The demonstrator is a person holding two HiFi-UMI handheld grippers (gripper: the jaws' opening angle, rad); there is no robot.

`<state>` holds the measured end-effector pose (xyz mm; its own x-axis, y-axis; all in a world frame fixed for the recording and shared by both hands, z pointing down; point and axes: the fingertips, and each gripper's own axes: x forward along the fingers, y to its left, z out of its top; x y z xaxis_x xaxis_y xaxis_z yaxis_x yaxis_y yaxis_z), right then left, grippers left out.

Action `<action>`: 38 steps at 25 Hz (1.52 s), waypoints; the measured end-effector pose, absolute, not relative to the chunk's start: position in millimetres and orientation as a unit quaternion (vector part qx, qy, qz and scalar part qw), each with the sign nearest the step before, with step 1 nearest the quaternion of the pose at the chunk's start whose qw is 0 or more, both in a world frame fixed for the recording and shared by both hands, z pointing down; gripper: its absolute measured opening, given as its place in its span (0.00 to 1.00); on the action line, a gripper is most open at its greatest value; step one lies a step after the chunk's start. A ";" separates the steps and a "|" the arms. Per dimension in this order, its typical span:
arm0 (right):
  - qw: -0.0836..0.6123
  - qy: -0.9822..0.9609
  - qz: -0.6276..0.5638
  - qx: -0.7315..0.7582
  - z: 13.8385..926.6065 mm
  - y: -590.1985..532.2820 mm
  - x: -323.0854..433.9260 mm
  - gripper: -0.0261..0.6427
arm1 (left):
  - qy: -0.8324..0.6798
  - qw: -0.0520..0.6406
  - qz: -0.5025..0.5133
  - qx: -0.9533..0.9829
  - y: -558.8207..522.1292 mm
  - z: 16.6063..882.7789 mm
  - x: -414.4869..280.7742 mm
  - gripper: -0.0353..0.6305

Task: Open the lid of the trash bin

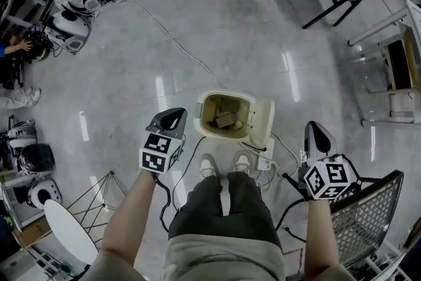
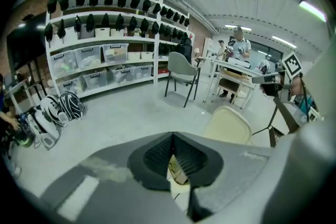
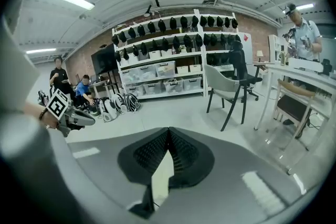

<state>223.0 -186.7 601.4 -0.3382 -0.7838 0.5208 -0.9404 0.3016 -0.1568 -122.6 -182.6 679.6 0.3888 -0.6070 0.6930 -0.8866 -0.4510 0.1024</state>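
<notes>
Cream plastic trash bin [image 1: 227, 95] looks light; its thin hinged lid [image 1: 263, 122] already stands open. I'd lift its front edge. My left gripper [image 1: 172, 118] and right gripper [image 1: 318, 133] have closed, empty jaws.

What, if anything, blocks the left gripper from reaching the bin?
Probably nothing, so yes: the left gripper hangs beside the bin, only floor between; the lid lies open opposite.

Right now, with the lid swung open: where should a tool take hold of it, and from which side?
Pinch the lid at its free top edge, from above on the person's right. It stands nearly upright, a thin panel hinged at the right rim of the bin, so that edge is clear. The right tool looks nearest.
</notes>
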 end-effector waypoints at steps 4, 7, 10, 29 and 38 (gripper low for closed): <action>0.164 -0.800 0.211 0.537 539.6 -180.2 213.1 0.04 | -0.476 0.215 0.278 0.806 -179.4 605.0 -118.0 0.06; 0.154 -0.813 0.198 0.526 493.4 -175.6 203.7 0.04 | -0.483 0.198 0.263 0.811 -175.3 552.8 -117.9 0.06; 0.143 -0.827 0.175 0.515 447.4 -174.5 195.0 0.04 | -0.489 0.176 0.248 0.817 -173.3 503.7 -117.5 0.06; 0.097 -0.894 0.028 0.435 244.2 -137.4 134.4 0.04 | -0.513 0.021 0.145 0.846 -148.2 269.8 -98.7 0.06; 0.106 -0.906 0.000 0.411 222.6 -131.0 115.9 0.04 | -0.517 -0.001 0.135 0.846 -138.6 237.5 -98.4 0.06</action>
